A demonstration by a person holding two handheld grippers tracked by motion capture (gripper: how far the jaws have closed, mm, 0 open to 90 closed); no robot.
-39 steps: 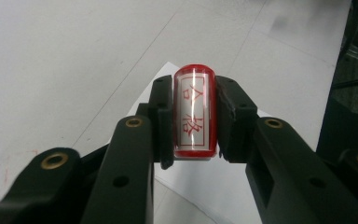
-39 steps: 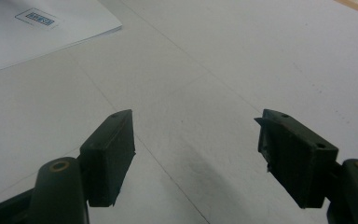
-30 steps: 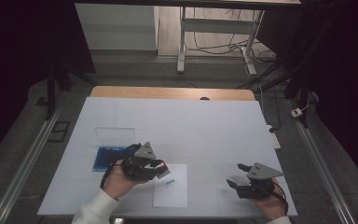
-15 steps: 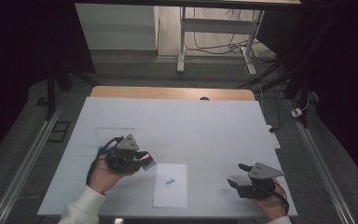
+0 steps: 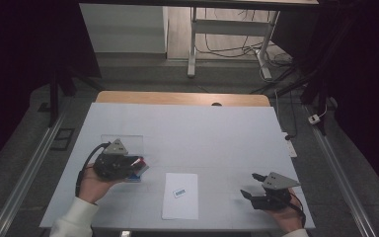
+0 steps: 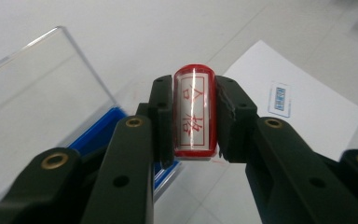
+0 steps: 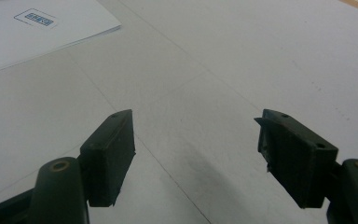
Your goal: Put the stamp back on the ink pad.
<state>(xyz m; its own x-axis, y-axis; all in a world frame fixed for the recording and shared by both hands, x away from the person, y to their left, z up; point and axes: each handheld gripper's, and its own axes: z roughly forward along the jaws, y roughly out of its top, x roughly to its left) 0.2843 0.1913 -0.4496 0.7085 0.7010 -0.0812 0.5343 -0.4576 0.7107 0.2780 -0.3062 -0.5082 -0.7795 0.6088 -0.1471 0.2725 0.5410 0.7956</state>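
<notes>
A red-rimmed stamp with red characters on its white face is clamped between the jaws of my left gripper. In the high view my left gripper hovers at the table's left, over a blue ink pad with an open clear lid. The pad's blue edge and the lid lie just behind the jaws. A white paper bearing a small blue print lies at front centre. My right gripper rests at front right, open and empty.
The white table top stretches back to a wooden edge. In the right gripper view, the paper's corner with the print lies at upper left. Beyond the table stand a desk frame and cables on the floor.
My left gripper has carried the stamp leftward, from beside the paper to over the ink pad. The right gripper has stayed in place.
</notes>
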